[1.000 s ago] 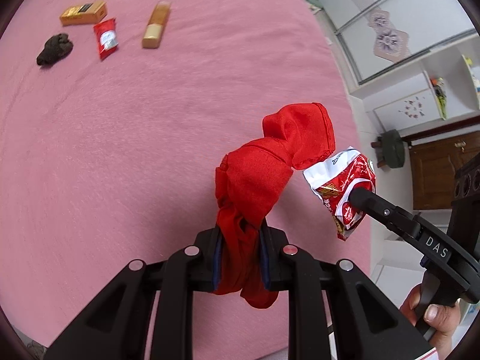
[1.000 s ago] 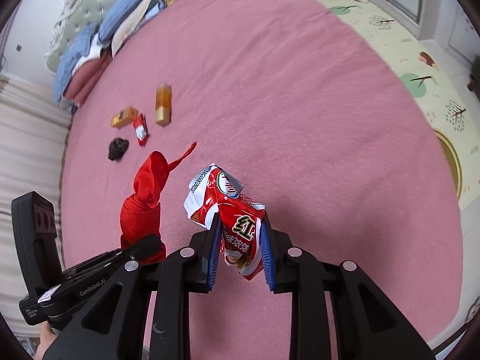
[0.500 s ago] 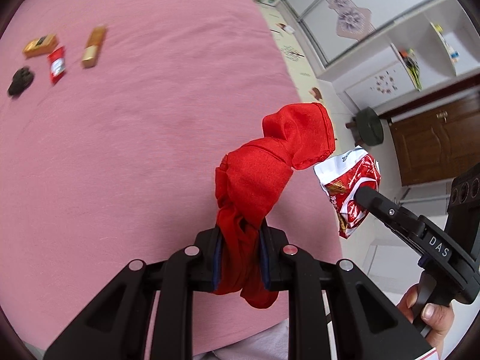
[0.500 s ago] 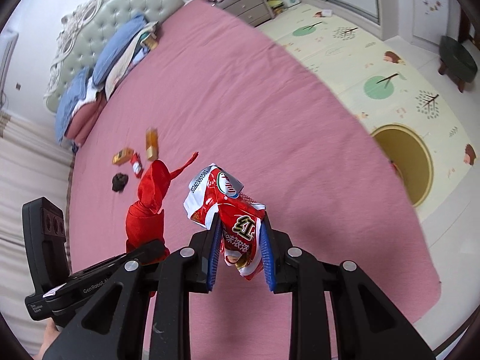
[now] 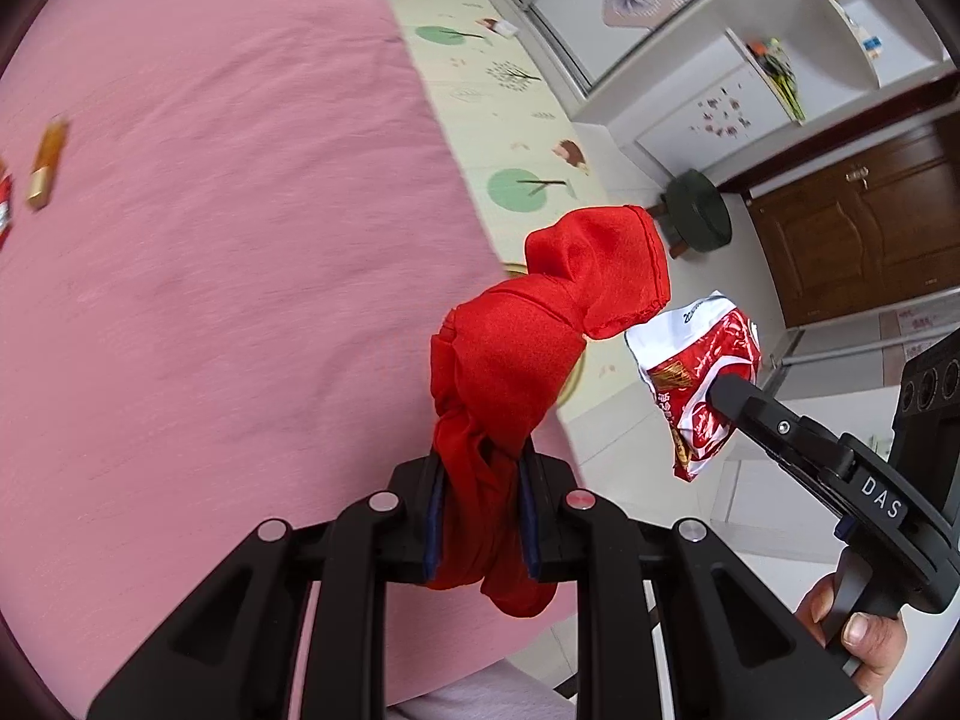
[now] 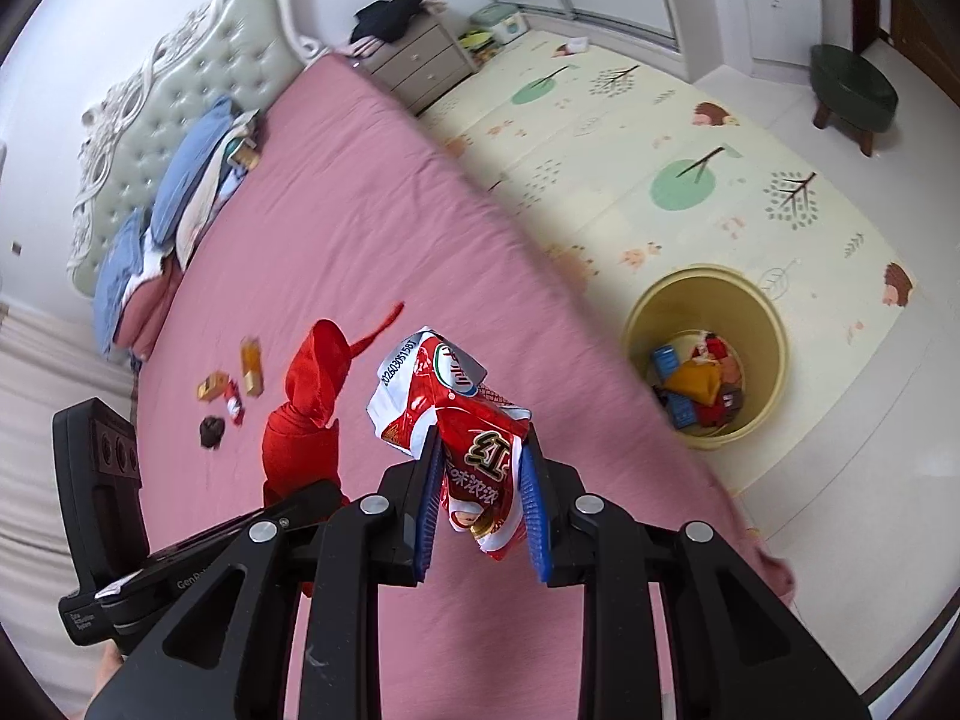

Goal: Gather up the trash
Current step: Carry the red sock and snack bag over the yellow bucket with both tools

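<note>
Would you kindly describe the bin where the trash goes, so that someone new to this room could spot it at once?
Start from the pink bed and look past its long side to the cream play mat printed with trees. The yellow bin stands on the floor at the mat's edge, beside the bed. It is the only round, open-topped container there, with wrappers already at its bottom, unlike the dark green stool farther off.

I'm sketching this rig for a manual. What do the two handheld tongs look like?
Both are matte black plastic with angular cut-out arms, round silver bolt heads and blue pads inside the fingers. The right tongs carry white "DAS" lettering; the left tongs show partial "GenRobot" print and a white label. Bare hand, no sleeve visible.
</note>
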The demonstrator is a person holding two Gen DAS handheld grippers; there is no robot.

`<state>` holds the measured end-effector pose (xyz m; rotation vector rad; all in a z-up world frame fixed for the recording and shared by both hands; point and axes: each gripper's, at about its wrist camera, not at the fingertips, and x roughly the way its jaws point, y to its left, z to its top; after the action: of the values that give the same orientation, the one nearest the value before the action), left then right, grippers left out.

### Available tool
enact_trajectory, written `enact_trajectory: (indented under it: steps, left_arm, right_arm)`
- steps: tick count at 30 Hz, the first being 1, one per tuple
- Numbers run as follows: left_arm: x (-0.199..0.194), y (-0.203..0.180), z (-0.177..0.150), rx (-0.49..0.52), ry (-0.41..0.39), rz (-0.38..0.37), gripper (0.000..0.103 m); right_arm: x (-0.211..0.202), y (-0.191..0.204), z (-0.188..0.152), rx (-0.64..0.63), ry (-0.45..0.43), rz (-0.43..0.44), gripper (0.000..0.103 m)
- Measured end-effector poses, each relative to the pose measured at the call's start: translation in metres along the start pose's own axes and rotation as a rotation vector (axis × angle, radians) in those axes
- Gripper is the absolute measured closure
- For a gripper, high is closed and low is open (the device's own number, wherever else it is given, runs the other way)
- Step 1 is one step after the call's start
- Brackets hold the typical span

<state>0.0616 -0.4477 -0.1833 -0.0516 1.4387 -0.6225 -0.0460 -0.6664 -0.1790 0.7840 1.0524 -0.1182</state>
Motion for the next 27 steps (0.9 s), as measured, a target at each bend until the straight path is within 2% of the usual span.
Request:
enact_trajectory:
  steps: [11, 19, 27]
  left_arm:
    - [0.063, -0.077, 0.035, 0.068, 0.067, 0.004, 0.083]
    - [0.104, -0.106, 0.056, 0.104, 0.116, 0.026, 0.083]
    - [0.148, -0.126, 0.077, 0.123, 0.178, 0.057, 0.083]
  right_arm:
    - [-0.018, -0.082, 0.038, 0.086, -0.03, -0.013, 0.079]
    - [-0.012, -0.128, 0.057, 0.158, -0.025, -0.021, 0.079]
    - [0.0, -0.155, 0.07, 0.212, -0.012, -0.023, 0.079]
